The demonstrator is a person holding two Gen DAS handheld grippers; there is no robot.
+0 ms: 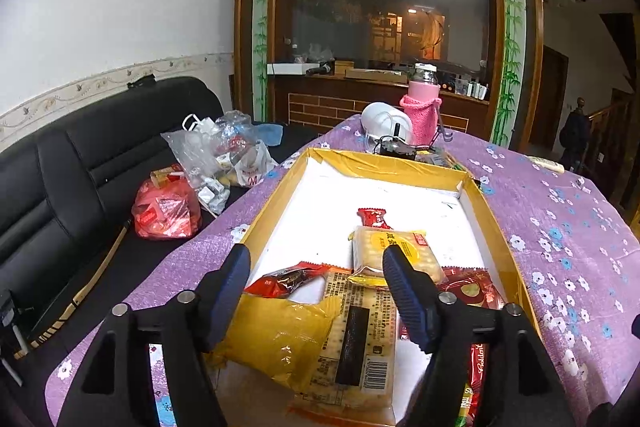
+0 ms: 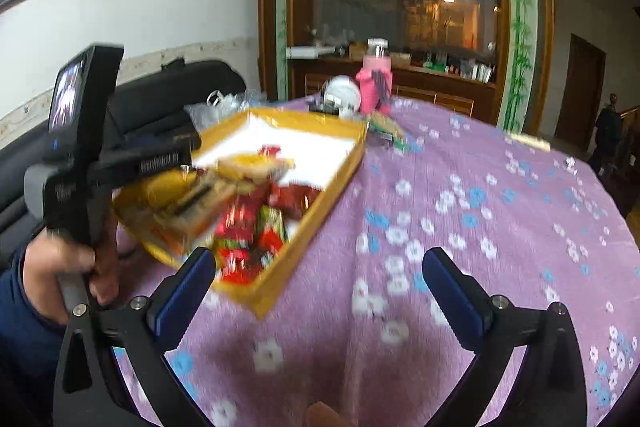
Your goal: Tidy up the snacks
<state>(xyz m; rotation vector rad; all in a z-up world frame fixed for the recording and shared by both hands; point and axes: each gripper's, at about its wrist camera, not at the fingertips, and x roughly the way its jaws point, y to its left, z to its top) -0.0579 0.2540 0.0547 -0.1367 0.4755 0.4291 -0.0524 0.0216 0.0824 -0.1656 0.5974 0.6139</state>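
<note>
A shallow yellow box (image 1: 384, 163) with a white floor lies on the purple flowered tablecloth (image 1: 560, 227). Several snack packs sit in its near end: a square cracker pack (image 1: 372, 247), a long cracker pack (image 1: 360, 339) lying face down, a yellow bag (image 1: 280, 339) and red wrappers (image 1: 374, 218). My left gripper (image 1: 315, 253) hangs open just above this pile, its pads clear of the packs. My right gripper (image 2: 319, 255) stands wide open over bare cloth, to the right of the box (image 2: 320, 187), with nothing between its fingers. A hand (image 2: 80, 267) holds the left gripper (image 2: 190, 155) at the box's left side.
A pink-sleeved bottle (image 1: 422, 107), a white bowl-like object (image 1: 384, 123) and small clutter stand behind the box. A black sofa (image 1: 80, 167) to the left carries clear plastic bags (image 1: 216, 155) and a red bag (image 1: 166, 211). The table falls away at the right.
</note>
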